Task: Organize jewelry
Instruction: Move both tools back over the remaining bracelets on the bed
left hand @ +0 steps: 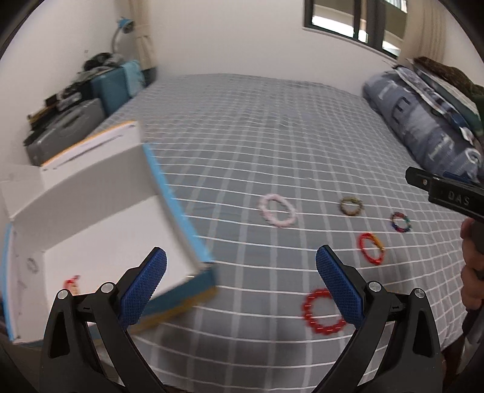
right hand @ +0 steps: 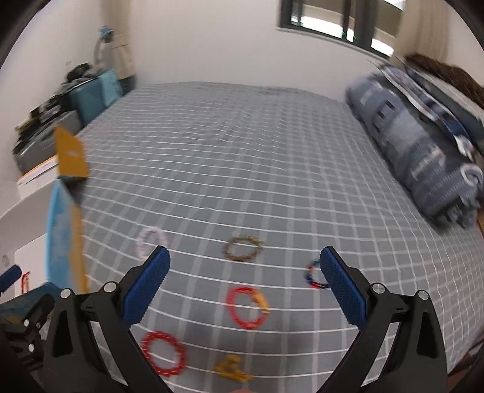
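Note:
Several bead bracelets lie on the grey checked bed (left hand: 242, 136): a pink one (left hand: 277, 210), an olive one (left hand: 351, 206), a multicoloured one (left hand: 400, 222), a red-and-orange one (left hand: 371, 248) and a red one (left hand: 323, 310). An open white box with blue sides (left hand: 90, 229) sits at the left; a red bracelet (left hand: 72, 284) lies inside. My left gripper (left hand: 242, 284) is open and empty, above the box corner and the red bracelet. My right gripper (right hand: 245, 287) is open and empty above the red-and-orange bracelet (right hand: 246, 306). A yellow piece (right hand: 231, 370) lies near the front edge.
A rolled blue quilt (left hand: 423, 121) and pillows lie along the bed's right side. Suitcases and clutter (left hand: 75, 105) stand at the left beyond the bed. A wall with a window (left hand: 357, 21) is behind. The right gripper's body (left hand: 447, 193) shows at the right edge.

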`<state>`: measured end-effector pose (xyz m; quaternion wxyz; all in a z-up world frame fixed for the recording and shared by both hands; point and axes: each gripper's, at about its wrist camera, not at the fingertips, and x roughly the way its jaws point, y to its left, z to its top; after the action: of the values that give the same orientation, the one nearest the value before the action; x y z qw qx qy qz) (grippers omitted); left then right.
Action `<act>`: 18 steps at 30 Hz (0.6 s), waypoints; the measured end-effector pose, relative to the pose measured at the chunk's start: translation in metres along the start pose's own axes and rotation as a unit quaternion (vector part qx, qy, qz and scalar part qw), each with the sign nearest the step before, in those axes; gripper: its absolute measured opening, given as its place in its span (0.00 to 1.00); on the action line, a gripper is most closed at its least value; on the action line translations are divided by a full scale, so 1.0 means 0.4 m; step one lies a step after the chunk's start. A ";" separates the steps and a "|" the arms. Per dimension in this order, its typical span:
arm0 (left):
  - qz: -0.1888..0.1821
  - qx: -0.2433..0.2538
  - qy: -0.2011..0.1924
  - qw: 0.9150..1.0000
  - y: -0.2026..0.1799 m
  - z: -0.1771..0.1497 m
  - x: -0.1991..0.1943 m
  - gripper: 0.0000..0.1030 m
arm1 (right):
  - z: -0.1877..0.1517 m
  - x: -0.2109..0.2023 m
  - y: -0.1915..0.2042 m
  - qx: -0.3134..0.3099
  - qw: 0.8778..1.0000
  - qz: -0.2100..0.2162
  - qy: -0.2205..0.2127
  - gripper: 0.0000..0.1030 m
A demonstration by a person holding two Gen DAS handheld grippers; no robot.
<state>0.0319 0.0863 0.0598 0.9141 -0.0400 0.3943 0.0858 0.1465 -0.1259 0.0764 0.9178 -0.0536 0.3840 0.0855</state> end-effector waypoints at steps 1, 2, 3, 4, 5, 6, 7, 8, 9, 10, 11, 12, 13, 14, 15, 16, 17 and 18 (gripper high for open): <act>-0.007 0.008 0.003 1.000 -0.026 -0.003 0.012 0.94 | -0.005 0.013 -0.037 0.008 1.000 -0.008 0.006 0.93; -0.012 0.014 0.006 1.000 -0.044 -0.007 0.022 0.94 | -0.008 0.022 -0.058 0.012 1.000 -0.014 0.009 0.93; -0.019 0.023 0.011 0.999 -0.069 -0.014 0.037 0.94 | -0.014 0.032 -0.079 0.017 1.000 -0.020 0.013 0.93; -0.023 0.027 0.015 0.999 -0.081 -0.022 0.047 0.94 | -0.021 0.048 -0.109 0.024 0.999 -0.026 0.019 0.93; -0.027 0.030 0.021 0.999 -0.094 -0.029 0.060 0.95 | -0.027 0.056 -0.126 0.027 0.999 -0.030 0.023 0.93; -0.035 0.031 0.027 0.999 -0.107 -0.041 0.078 0.95 | -0.034 0.067 -0.141 0.031 0.999 -0.033 0.027 0.93; -0.040 0.031 0.030 0.998 -0.116 -0.048 0.089 0.95 | -0.039 0.081 -0.153 0.034 0.998 -0.036 0.031 0.93; -0.043 0.030 0.033 0.998 -0.123 -0.058 0.104 0.94 | -0.049 0.099 -0.168 0.037 0.998 -0.039 0.037 0.93; -0.041 0.030 0.038 0.998 -0.136 -0.072 0.127 0.94 | -0.057 0.119 -0.183 0.035 0.998 -0.042 0.042 0.93; -0.038 0.035 0.044 0.998 -0.143 -0.081 0.144 0.94 | -0.061 0.131 -0.188 0.034 0.997 -0.046 0.046 0.93; -0.036 0.040 0.050 0.997 -0.152 -0.091 0.160 0.94 | -0.070 0.153 -0.198 0.032 0.997 -0.052 0.053 0.93; -0.037 0.043 0.057 0.997 -0.158 -0.101 0.175 0.94 | -0.075 0.170 -0.205 0.033 0.996 -0.053 0.058 0.93; -0.038 0.044 0.064 0.996 -0.163 -0.111 0.192 0.94 | -0.079 0.185 -0.215 0.036 0.996 -0.052 0.063 0.93; -0.038 0.043 0.067 0.996 -0.165 -0.118 0.203 0.94 | -0.085 0.207 -0.227 0.040 0.996 -0.050 0.069 0.93; -0.038 0.042 0.070 0.996 -0.167 -0.125 0.212 0.94 | -0.087 0.219 -0.232 0.041 0.995 -0.050 0.071 0.93; -0.039 0.042 0.073 0.996 -0.168 -0.133 0.221 0.94 | -0.090 0.233 -0.239 0.044 0.995 -0.050 0.073 0.93; -0.041 0.040 0.076 0.995 -0.169 -0.140 0.229 0.94 | -0.093 0.252 -0.248 0.047 0.995 -0.049 0.077 0.93; -0.043 0.038 0.077 0.995 -0.167 -0.145 0.233 0.94 | -0.097 0.267 -0.253 0.049 0.994 -0.049 0.081 0.93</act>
<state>0.0659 0.0242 -0.0476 0.8848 -0.0280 0.4642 0.0283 0.2135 -0.2192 -0.0235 0.8885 -0.0344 0.4573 0.0166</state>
